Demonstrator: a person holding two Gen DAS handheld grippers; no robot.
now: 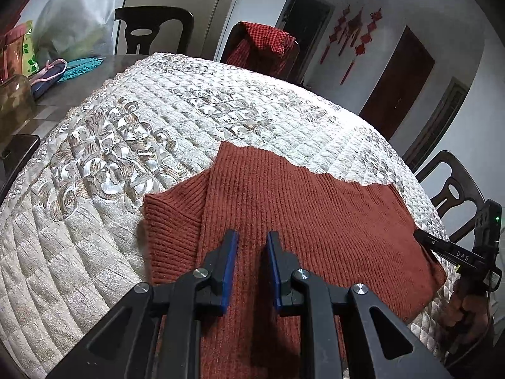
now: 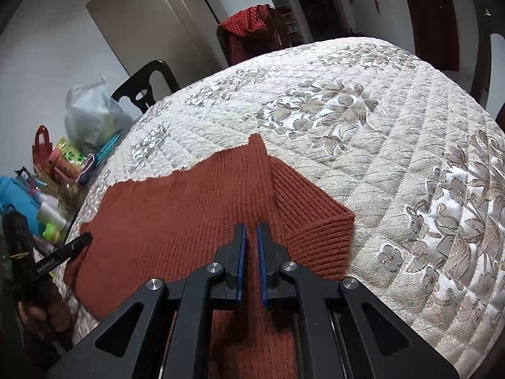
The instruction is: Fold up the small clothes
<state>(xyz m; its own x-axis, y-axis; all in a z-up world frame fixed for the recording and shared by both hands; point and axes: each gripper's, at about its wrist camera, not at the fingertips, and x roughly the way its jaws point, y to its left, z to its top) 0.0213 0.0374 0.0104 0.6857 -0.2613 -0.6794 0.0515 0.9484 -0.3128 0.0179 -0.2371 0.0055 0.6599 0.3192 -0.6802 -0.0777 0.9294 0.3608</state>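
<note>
A rust-red ribbed knit sweater (image 1: 284,208) lies flat on a quilted cream cover (image 1: 157,120). One sleeve is folded in at its left side in the left wrist view. It also shows in the right wrist view (image 2: 189,208), with a folded sleeve at its right. My left gripper (image 1: 252,237) hovers over the sweater's near part, jaws open with a moderate gap and nothing between them. My right gripper (image 2: 251,230) is over the sweater too, jaws a narrow gap apart and empty. Each gripper shows at the edge of the other's view, the right one (image 1: 442,246) and the left one (image 2: 75,243).
The cream cover (image 2: 378,126) spreads over a table. Clutter sits at the table's left end: a plastic bag (image 1: 75,22), a jar (image 1: 15,101), bottles and a blue bag (image 2: 19,199). Dark chairs (image 1: 151,28) stand around, one draped with red checked cloth (image 1: 268,44).
</note>
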